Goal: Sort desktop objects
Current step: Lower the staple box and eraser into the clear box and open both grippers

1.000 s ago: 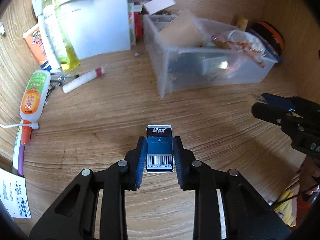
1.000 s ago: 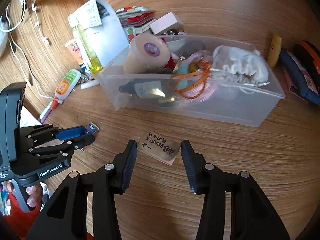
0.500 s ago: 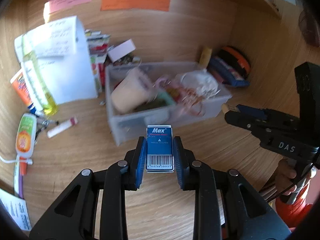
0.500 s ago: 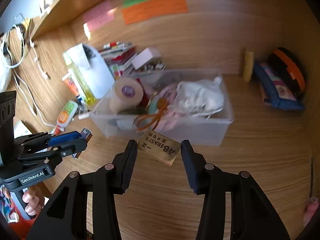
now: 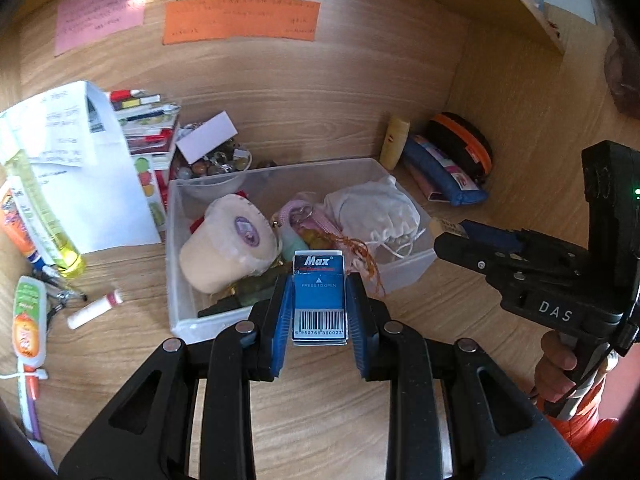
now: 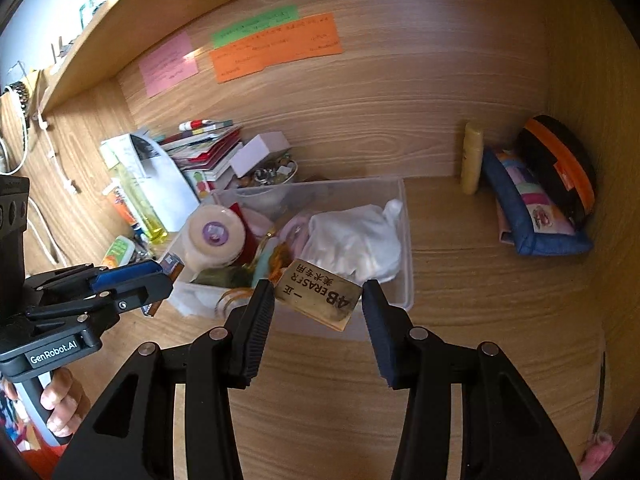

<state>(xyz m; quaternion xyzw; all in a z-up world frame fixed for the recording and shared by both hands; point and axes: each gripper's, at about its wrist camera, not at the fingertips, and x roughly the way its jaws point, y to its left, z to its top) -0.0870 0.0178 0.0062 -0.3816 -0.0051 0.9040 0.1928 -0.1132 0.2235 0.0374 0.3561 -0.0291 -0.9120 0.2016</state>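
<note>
My left gripper (image 5: 319, 300) is shut on a blue Max staple box (image 5: 319, 296), held in the air just in front of the clear plastic bin (image 5: 173, 264). My right gripper (image 6: 318, 296) is shut on a tan 4B eraser (image 6: 318, 294), held over the bin's near wall (image 6: 407, 240). The bin holds a roll of tape (image 5: 228, 248), a white cloth pouch (image 5: 372, 212) and several small things. Each gripper shows in the other's view: the left gripper at the left of the right wrist view (image 6: 170, 270), the right gripper at the right of the left wrist view (image 5: 450, 232).
Left of the bin lie a lip balm stick (image 5: 94, 309), a glue bottle (image 5: 27, 322), a yellow bottle (image 5: 44, 220) and white papers (image 5: 84, 168). Books (image 6: 204, 152) and a white box (image 6: 260, 152) stand behind. A pencil case (image 6: 528, 208) lies at the right corner.
Both grippers have risen from the desk with their objects and moved toward the bin. The staple box and eraser now hang at the bin's near side.
</note>
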